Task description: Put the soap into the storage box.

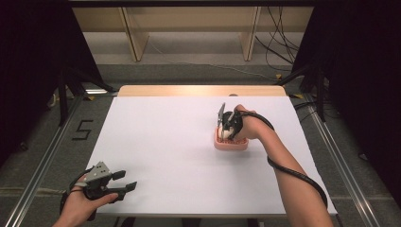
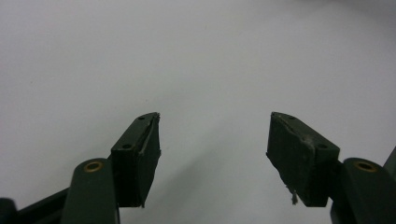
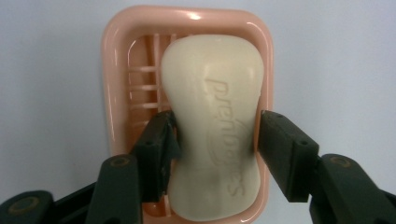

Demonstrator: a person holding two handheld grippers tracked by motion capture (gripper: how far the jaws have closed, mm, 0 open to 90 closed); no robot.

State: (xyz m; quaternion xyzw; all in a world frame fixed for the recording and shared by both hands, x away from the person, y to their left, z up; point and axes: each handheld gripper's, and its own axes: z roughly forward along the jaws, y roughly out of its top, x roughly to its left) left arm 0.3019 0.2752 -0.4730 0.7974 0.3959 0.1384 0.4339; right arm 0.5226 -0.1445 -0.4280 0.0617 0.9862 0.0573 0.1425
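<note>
Cream-coloured soap sits between the 2 black jaws of your right gripper, and both pads press on its narrow waist, 1 on each side. The bar has raised lettering along its top and lies inside a pink soap dish with slotted ribs in its floor; the bar leans toward the right side of the dish in the right gripper view, leaving the ribs bare on the other side. The jaws are closed on the bar, reaching down inside the dish rim.

From the high view, your right gripper stands over the pink dish, which rests on the white table right of centre and toward the far half. Your right hand wraps the handle, with the black cable looping back along your forearm.

Your left gripper rests at the near left corner of the table, well apart from the dish, held in your left hand. In the left gripper view its 2 jaws are spread wide over bare white table, with nothing between the pads.
</note>
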